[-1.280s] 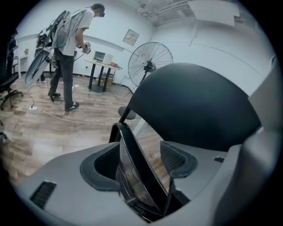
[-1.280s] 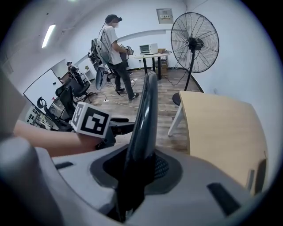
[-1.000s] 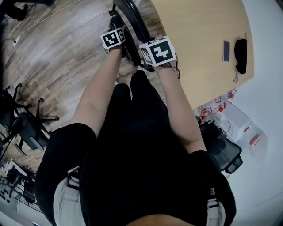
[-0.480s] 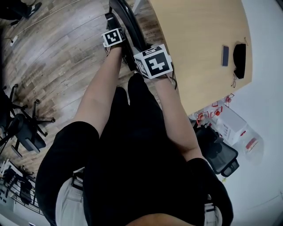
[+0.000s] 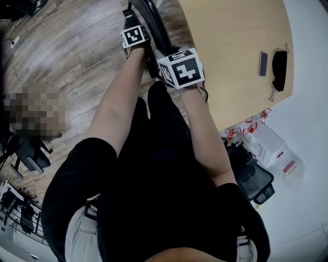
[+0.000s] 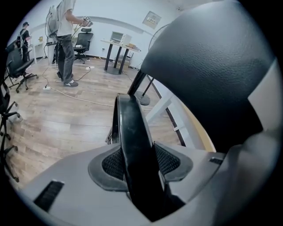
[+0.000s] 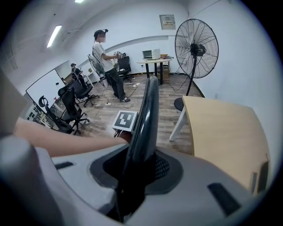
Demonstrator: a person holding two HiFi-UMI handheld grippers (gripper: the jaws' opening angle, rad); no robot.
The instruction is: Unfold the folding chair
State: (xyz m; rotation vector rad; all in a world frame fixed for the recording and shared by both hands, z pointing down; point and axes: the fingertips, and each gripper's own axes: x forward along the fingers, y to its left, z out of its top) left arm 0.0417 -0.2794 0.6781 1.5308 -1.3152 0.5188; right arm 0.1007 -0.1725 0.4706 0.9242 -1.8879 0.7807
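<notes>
The step in hand looks like taking hold, with the unfolding itself not yet begun; the folding chair (image 5: 149,11) stands closed, a narrow black frame at twelve o'clock from the person's body, on the wooden floor (image 5: 77,56) just beside the table (image 5: 230,46), which lies towards two o'clock. The left gripper (image 5: 135,37) sits at about eleven o'clock of the right gripper (image 5: 180,69), each on its own black member of the frame. In the left gripper view the jaws have just been closing, and a flat black bar of the chair runs up between them to twelve o'clock, both pads seemingly against it. In the right gripper view the jaws are clamped narrowly on a glossy curved tube that rises towards one o'clock. A dark padded panel, probably the seat or back, fills the left gripper view at two o'clock. The next move probably calls for firm grips on both members, then drawing them apart so the frame opens, while the feet stay clear of the table leg.
</notes>
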